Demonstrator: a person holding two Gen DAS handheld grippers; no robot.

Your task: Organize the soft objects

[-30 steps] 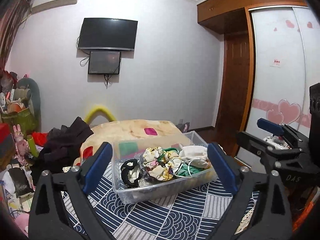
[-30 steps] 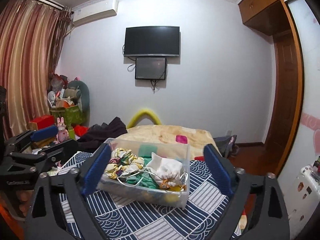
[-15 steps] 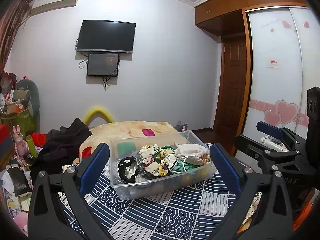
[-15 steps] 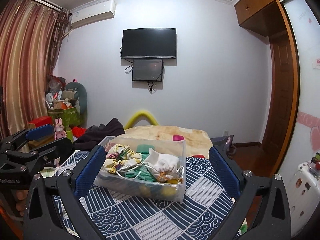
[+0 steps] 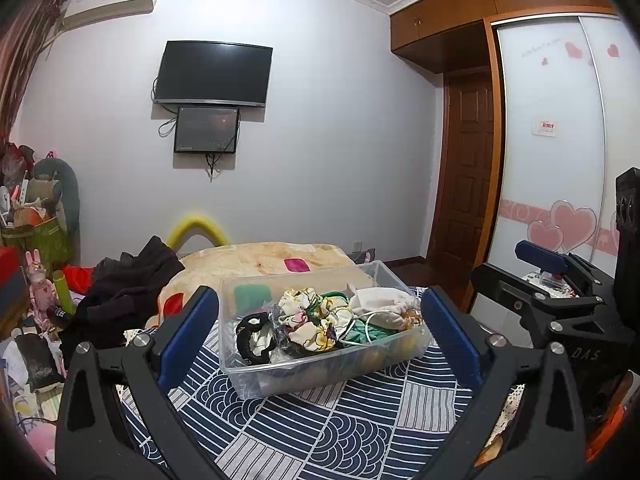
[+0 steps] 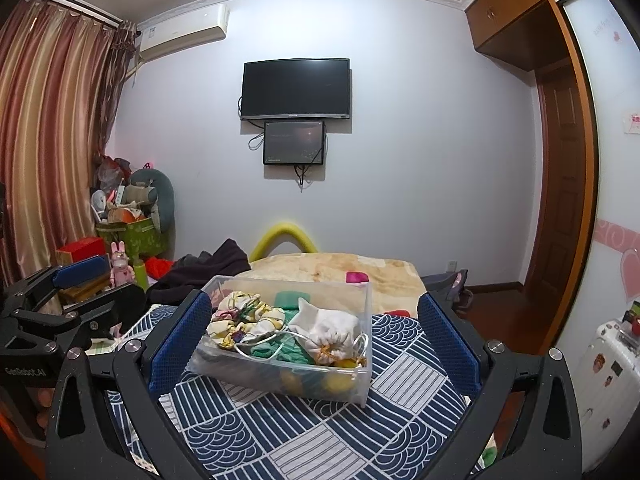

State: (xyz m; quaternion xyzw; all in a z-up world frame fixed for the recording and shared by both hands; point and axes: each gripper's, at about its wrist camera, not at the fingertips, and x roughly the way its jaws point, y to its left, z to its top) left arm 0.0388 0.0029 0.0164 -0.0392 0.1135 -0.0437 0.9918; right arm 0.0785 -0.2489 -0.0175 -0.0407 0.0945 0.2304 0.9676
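Observation:
A clear plastic bin (image 5: pixel 280 376) (image 6: pixel 362 364) rests on the blue patterned bed cover (image 5: pixel 320 428) (image 6: pixel 280 436). Inside lie floral scrunchies (image 5: pixel 308 320) (image 6: pixel 244 316), a white drawstring pouch (image 5: pixel 384 308) (image 6: pixel 328 330), green fabric (image 5: pixel 366 332) (image 6: pixel 280 350) and a black scrunchie (image 5: pixel 254 338). My left gripper (image 5: pixel 320 336) is open, held back from the bin with nothing between its fingers. My right gripper (image 6: pixel 314 340) is also open and holds nothing, framing the bin from the other side. Each gripper appears at the edge of the other's view.
A beige blanket (image 5: pixel 272 256) and dark clothes (image 5: pixel 128 288) lie beyond the bin. Clutter and a green box (image 6: pixel 132 236) crowd the left corner by the curtain (image 6: pixel 44 140). A wardrobe (image 5: pixel 560 160) and door (image 5: pixel 468 172) stand at right, with a suitcase (image 6: pixel 608 364).
Both grippers have risen and drawn back slightly, so the bin sits lower in both views. Their jaws stay open and the bin's contents have not moved.

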